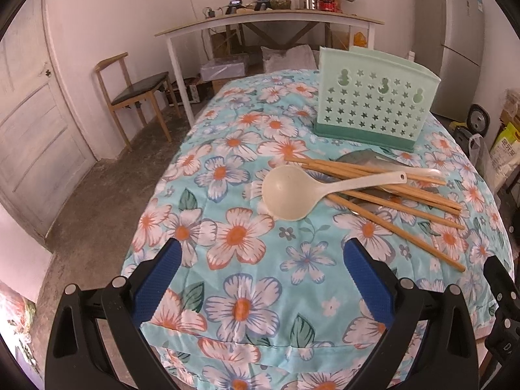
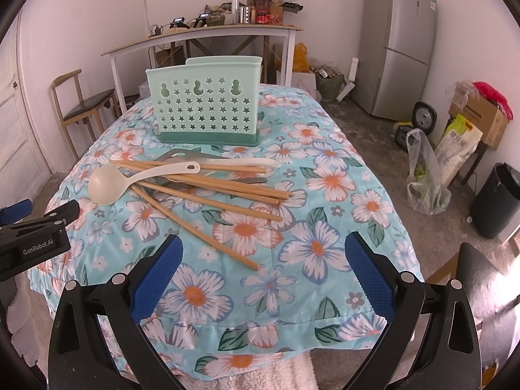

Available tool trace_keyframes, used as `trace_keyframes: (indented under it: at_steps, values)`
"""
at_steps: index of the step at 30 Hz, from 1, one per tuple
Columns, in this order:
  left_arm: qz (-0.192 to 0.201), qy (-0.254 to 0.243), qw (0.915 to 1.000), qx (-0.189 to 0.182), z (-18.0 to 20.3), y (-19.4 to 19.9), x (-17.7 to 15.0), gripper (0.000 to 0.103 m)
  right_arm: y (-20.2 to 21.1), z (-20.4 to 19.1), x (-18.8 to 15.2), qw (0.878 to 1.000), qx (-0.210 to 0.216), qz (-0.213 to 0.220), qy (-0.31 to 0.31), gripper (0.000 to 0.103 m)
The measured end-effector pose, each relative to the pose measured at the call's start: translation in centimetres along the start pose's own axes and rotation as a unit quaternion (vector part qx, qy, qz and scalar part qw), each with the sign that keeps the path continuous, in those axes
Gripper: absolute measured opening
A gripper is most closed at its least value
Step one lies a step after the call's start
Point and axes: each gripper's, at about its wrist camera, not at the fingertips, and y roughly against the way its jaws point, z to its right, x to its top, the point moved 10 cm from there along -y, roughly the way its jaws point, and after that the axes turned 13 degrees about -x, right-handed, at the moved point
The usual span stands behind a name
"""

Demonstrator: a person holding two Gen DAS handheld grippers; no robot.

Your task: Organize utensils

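White walls are enclosing a grey concrete floor; a wooden chair point(image 1: 136, 97) is standing at left, a grey fridge point(image 2: 398, 45) at upper right.

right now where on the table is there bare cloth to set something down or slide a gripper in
Free: the near strip of tablecloth between the table edge and the nearest chopstick tip; the right side beside the holder and the utensils; and the left side past the ladle bowl. Crowded: the centre, where chopsticks, ladle and spoons overlap just in front of the holder.
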Motion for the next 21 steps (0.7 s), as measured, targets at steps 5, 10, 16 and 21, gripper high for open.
trace_keyframes:
  at_steps: [5,10,16,21]
  values:
    - [-0.017,-0.002,0.9997,-0.019,0.3,-1.2,-0.5,0.098,-0.4,-0.7,-0.6,1.000,0.004,-0.005,0.005,0.095]
    - [-0.029,-0.002,0.9993,-0.025,0.1,-2.5,-0.7,0.098,-0.9,-1.5,-1.3,1.000,0.009,-0.010,0.012,0.095]
    - [-0.049,-0.002,0.9984,-0.029,-0.2,-4.3,-1.4,0.097,-1.9,-2.5,-2.4,0.999,0.018,-0.022,0.022,0.095]
    - [-0.063,-0.009,0.9975,-0.030,-0.4,-5.7,-2.0,0.094,-2.7,-3.3,-3.4,0.999,0.023,-0.028,0.034,0.095]
